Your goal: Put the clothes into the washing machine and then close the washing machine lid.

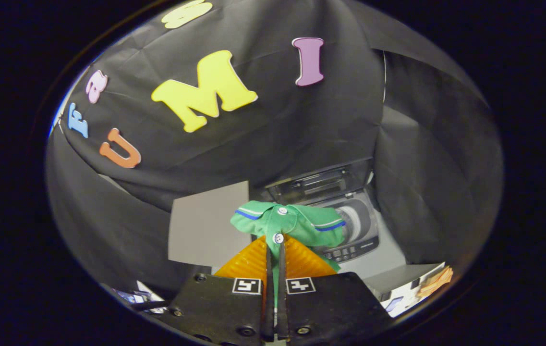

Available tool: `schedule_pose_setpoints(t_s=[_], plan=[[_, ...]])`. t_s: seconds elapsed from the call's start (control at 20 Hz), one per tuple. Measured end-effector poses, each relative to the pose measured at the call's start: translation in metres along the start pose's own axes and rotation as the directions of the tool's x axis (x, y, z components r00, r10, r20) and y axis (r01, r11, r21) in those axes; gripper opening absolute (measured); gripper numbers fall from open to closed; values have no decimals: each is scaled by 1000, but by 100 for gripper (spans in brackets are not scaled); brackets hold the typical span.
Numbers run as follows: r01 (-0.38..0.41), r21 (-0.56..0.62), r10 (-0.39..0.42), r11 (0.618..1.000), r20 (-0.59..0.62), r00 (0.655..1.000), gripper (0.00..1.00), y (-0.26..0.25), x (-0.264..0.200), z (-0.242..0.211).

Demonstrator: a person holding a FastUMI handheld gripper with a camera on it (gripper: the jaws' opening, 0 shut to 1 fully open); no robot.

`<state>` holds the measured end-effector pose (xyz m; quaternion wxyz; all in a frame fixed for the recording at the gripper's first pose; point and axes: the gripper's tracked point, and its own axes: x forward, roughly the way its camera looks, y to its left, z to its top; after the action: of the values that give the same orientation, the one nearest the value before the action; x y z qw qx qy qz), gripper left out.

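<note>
Fingers (275,247) pressed together, clamped on the small green collared shirt with blue-white trim and white buttons (287,223). Shirt hangs bunched at the fingertips, held above and near-left of the grey top-load washing machine (354,226). Machine lid (321,180) stands open, drum visible beyond the shirt.

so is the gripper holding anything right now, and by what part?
Yes. The gripper is shut on the green shirt, pinching its buttoned front placket just below the collar.
</note>
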<state>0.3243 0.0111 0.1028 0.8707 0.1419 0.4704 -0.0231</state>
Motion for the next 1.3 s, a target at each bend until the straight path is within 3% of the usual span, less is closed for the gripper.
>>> schedule_pose_setpoints(t_s=[0.6,1.3], plan=[[35,-17,-37,999,-153,988,6,-59,118,1],[30,-25,-34,999,-194,980,6,-103,258,-35]])
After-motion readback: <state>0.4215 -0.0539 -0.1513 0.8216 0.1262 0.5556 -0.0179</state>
